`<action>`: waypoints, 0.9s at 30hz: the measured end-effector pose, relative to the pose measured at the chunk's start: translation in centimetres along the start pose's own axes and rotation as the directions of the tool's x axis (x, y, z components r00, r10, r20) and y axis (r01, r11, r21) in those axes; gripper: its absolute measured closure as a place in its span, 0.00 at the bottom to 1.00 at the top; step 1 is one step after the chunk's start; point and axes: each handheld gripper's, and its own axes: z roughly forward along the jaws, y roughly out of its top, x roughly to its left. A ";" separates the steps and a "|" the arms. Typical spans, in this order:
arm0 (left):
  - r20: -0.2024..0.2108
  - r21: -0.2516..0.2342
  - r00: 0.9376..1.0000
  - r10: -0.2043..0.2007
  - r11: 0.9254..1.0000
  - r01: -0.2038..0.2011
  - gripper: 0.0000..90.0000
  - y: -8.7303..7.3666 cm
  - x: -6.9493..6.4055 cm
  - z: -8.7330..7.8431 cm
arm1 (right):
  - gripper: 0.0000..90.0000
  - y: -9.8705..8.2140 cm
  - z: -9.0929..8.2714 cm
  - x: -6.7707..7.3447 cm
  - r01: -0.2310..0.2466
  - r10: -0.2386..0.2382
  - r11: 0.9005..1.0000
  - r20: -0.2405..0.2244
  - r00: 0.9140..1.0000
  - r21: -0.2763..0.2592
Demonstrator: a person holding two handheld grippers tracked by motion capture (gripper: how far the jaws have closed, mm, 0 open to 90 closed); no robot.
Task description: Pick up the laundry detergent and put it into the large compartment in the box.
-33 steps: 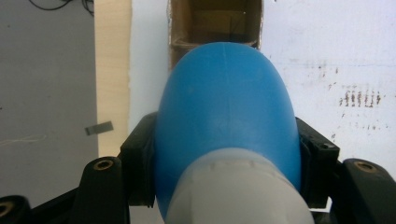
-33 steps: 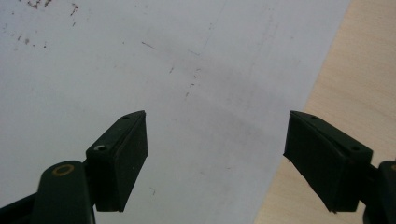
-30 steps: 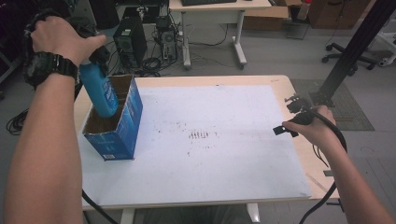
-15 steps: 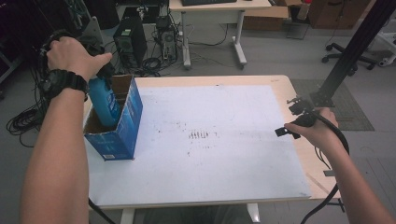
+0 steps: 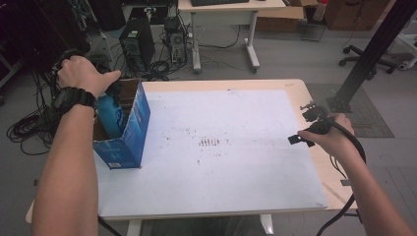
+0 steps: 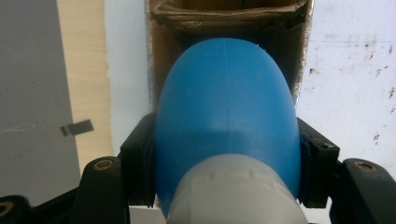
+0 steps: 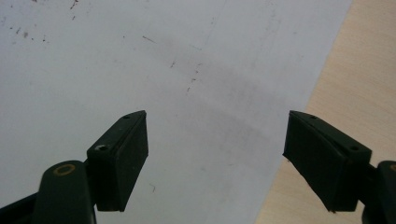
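We see a smooth blue bottle (image 6: 226,112) with a pale grey neck, clamped between the jaws of the left claw (image 6: 226,161) and standing inside the open blue cardboard box (image 5: 130,130) at the tabletop's (image 5: 305,98) left edge. A white sheet (image 5: 236,162), speckled with dark marks, covers most of the wood. Behind stand computer towers (image 5: 136,42), cables and another desk (image 5: 226,7). The right claw (image 7: 217,161) hangs wide open, holding nothing, over the sheet's right edge. Since a second ago the bottle has sunk deeper into the box.

Smooth matt plastic bottle (image 6: 226,112), rough brown cardboard box (image 5: 129,129), scuffed white sheet (image 5: 236,147).
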 end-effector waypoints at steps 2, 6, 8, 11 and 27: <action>0.003 0.004 1.000 0.008 1.000 -0.008 0.42 0.0 -0.1 0.4 | 0.25 0.0 0.0 0.1 0.004 -0.004 1.000 0.000 1.000 -0.001; 0.005 0.004 1.000 0.009 1.000 -0.009 0.42 0.1 -0.2 1.3 | 0.25 0.0 0.0 0.1 0.005 -0.005 1.000 0.003 1.000 0.000; 0.000 0.007 1.000 0.017 1.000 -0.017 0.42 0.1 -0.2 1.8 | 0.25 0.0 0.0 0.1 0.006 -0.006 1.000 0.001 1.000 -0.001; -0.005 0.009 1.000 0.024 1.000 -0.024 0.42 0.1 -0.2 2.4 | 0.25 -0.1 0.1 0.1 0.005 -0.005 1.000 0.003 1.000 0.004; 0.005 0.049 1.000 0.031 0.998 -0.031 0.42 0.0 -0.2 5.8 | 0.25 -0.4 0.3 -0.2 -0.004 0.004 1.000 0.006 1.000 0.011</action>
